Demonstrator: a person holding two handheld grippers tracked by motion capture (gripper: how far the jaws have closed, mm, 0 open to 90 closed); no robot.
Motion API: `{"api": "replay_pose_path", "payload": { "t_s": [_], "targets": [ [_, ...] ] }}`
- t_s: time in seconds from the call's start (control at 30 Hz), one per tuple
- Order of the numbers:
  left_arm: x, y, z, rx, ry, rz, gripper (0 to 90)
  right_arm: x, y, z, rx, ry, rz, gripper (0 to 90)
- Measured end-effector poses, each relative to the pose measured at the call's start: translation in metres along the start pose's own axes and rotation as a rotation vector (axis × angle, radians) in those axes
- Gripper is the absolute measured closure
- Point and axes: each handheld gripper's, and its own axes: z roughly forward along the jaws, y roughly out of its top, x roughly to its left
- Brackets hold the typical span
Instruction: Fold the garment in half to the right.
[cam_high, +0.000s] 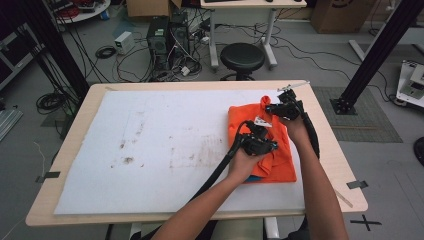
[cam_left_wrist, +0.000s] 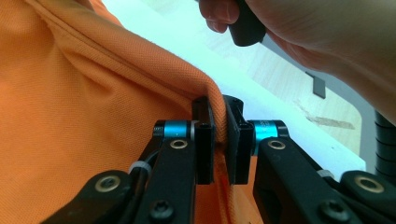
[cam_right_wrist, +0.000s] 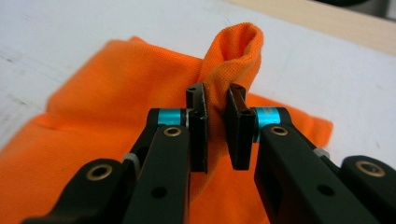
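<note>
Pinching orange shirt (cam_high: 260, 145) w/ both claws.

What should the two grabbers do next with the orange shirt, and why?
Probably lift together and carry the fold across. Both the left gripper and the right gripper are pinched shut on an edge of the shirt, whose rest lies flat on the white mat.

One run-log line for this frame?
left gripper: shut on orange shirt | right gripper: shut on orange shirt fold | shirt on white mat

A wooden table (cam_high: 75, 150) carries a stained white sheet (cam_high: 165, 145); an orange garment (cam_high: 282, 162) lies right of centre.
</note>
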Motion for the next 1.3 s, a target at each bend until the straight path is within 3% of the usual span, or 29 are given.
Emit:
{"api": "replay_pose_path", "payload": {
  "t_s": [0.13, 0.2, 0.27, 0.43, 0.63, 0.77, 0.87, 1.0, 1.1, 1.3],
  "targets": [
    [-0.002, -0.006, 0.013, 0.022, 0.008, 0.005, 80.7, -0.009, -0.012, 0.004, 0.022, -0.02, 0.024, 80.6],
    [-0.001, -0.008, 0.014, 0.018, 0.002, -0.003, 74.7, -0.013, -0.017, 0.005, 0.026, -0.028, 0.036, 80.0],
    [0.0, -0.01, 0.01, 0.014, 0.022, 0.014, 67.5, -0.016, -0.02, 0.004, 0.027, -0.029, 0.045, 78.6],
    [0.021, -0.02, -0.02, -0.045, 0.092, 0.012, 50.6, -0.021, -0.025, -0.003, 0.013, -0.048, 0.067, 68.2],
    [0.062, -0.042, -0.069, -0.148, 0.192, -0.01, 41.9, -0.021, -0.026, -0.02, -0.039, -0.107, 0.094, 60.0],
    [0.089, -0.056, -0.092, -0.17, 0.231, -0.05, 32.3, -0.017, -0.027, -0.022, -0.029, -0.091, 0.078, 62.7],
    [0.107, -0.068, -0.107, -0.192, 0.291, -0.071, 22.7, -0.013, -0.031, -0.013, 0.015, -0.096, 0.07, 63.2],
    [0.126, -0.08, -0.126, -0.189, 0.34, -0.068, 22.7, -0.012, -0.039, -0.001, 0.07, -0.104, 0.077, 70.2],
    [0.138, -0.086, -0.14, -0.193, 0.365, -0.08, 22.7, -0.015, -0.044, 0.004, 0.11, -0.122, 0.07, 88.2],
    [0.157, -0.089, -0.168, -0.218, 0.412, -0.084, 22.7, -0.022, -0.05, -0.002, 0.139, -0.162, 0.075, 90.0]
  ]
}}
